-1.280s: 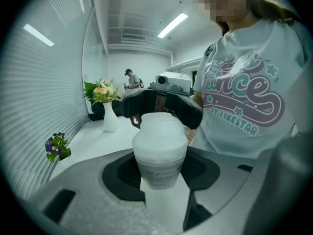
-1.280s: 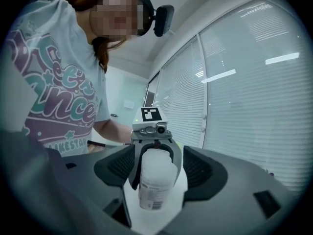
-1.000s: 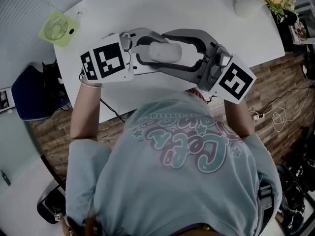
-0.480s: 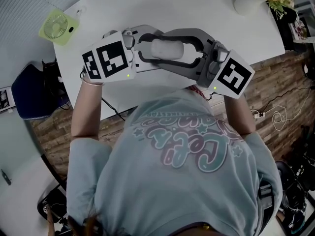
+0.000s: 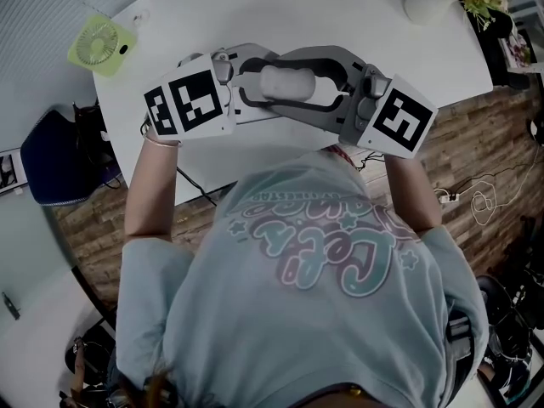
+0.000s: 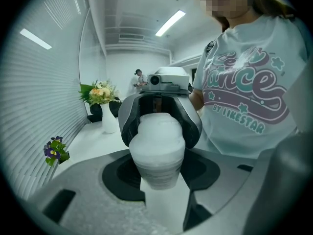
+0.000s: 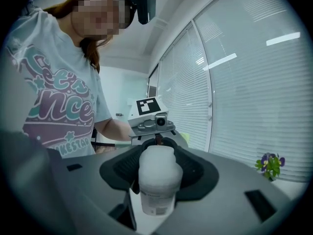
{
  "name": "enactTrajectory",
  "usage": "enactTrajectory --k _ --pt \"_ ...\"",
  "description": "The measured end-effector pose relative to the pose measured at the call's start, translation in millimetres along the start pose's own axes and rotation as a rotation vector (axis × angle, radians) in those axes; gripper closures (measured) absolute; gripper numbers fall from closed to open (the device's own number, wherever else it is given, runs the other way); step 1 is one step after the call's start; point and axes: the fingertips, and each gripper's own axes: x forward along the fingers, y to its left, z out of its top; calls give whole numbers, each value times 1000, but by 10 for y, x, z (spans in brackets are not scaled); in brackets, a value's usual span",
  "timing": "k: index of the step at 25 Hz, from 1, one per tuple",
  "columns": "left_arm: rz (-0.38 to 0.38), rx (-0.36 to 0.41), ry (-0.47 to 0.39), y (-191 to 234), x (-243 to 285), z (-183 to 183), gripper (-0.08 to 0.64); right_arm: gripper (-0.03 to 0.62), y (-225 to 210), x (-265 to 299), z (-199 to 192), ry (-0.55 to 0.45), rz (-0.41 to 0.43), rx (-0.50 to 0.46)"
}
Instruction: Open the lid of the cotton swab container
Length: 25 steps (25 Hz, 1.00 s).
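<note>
The white cotton swab container (image 5: 289,82) is held level above the white table (image 5: 357,15), between both grippers. My left gripper (image 5: 255,83), light grey, is shut on its left end; in the left gripper view that end (image 6: 156,153) fills the jaws. My right gripper (image 5: 321,83), dark grey, faces it from the right. Its jaws have just been closing and now press on the labelled end (image 7: 157,180). The two grippers' jaws overlap around the container. Which end carries the lid I cannot tell.
A green desk fan (image 5: 100,48) lies at the table's far left corner. A white round object (image 5: 425,8) and a flower vase (image 6: 103,99) stand at the far right, purple flowers (image 6: 55,151) by the blinds. A dark chair (image 5: 51,160) is left of the table.
The right gripper's jaws have narrowed onto the container and its marker cube has shifted slightly up and left. The left gripper and the container have stayed in place.
</note>
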Motion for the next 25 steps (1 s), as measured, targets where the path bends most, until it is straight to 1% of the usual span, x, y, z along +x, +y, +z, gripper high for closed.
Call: enactTrajectory --k 7,12,15,17,23,25 --pt "17 11 28 -1 24 -37 360 380 -3 9 -42 12 -3 10" --pt "8 -2 25 -24 26 -50 360 380 2 6 -72 9 8 56" --pt "8 -13 26 -20 47 -65 360 380 -5 -15 -156 49 9 88" --pt "4 -23 24 -33 55 -76 360 380 1 -14 -179 58 12 108" --pt "-7 -47 21 -38 77 -80 360 380 -8 -27 -192 48 27 152" --pt "-14 -47 29 -55 96 -102 360 380 -5 -33 -216 43 32 192"
